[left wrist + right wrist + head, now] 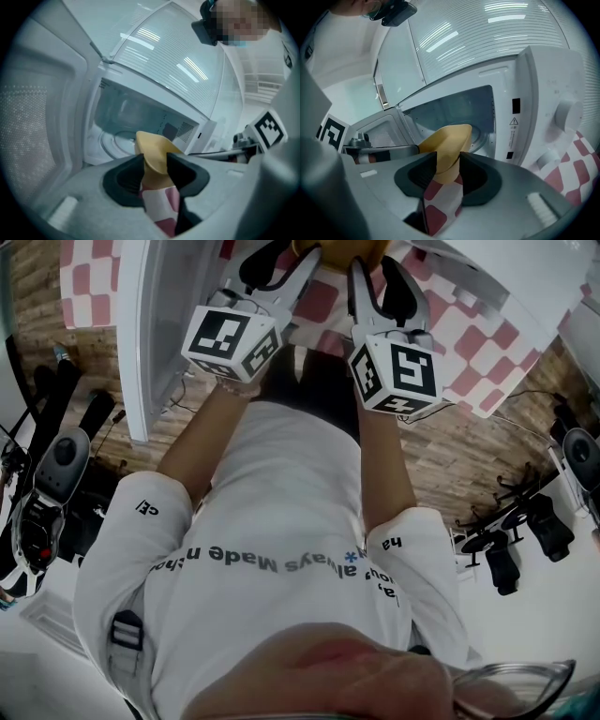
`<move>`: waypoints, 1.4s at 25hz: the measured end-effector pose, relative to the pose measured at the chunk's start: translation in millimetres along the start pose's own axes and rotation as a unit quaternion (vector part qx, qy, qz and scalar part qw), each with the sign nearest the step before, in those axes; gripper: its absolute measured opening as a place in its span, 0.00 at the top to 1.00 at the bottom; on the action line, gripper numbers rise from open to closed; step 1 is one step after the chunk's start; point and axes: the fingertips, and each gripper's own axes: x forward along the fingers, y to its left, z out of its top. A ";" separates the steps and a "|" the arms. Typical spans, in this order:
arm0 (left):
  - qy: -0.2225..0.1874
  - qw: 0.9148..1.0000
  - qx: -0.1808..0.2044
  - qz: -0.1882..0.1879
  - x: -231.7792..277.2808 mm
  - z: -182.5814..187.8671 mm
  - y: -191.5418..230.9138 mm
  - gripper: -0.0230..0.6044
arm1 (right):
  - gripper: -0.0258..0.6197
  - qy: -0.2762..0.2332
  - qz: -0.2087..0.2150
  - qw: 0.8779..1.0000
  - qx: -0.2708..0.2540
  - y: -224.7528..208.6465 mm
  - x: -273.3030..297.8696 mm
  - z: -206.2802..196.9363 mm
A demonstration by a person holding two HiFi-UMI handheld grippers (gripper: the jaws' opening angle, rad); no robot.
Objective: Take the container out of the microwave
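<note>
The white microwave (543, 84) stands ahead of both your hand-held grippers on a surface covered by a red-and-white checked cloth (576, 173). Its door (42, 122) is swung open to the left of your left hand-held gripper (156, 169), and its control panel lies to the right of your right hand-held gripper (448, 169). The yellow container (154, 150) is held between the two in front of the open cavity, with cloth showing below it. Each hand-held gripper has its jaws pinched on the container's rim, the left on one side and the right on the other.
</note>
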 end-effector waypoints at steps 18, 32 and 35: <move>0.025 1.000 -0.002 -0.005 -13.7 -26.3 -23.6 0.72 | 0.73 0.011 0.007 1.000 -0.006 -2.7 -28.9 -18.3; 0.046 0.999 0.005 -0.021 -22.4 -40.1 -51.1 0.72 | 0.73 0.022 0.005 1.000 -0.003 -9.3 -57.9 -32.1; 0.057 0.998 0.004 -0.026 -24.5 -48.7 -58.6 0.72 | 0.73 0.027 0.003 1.000 -0.001 -13.7 -64.3 -37.6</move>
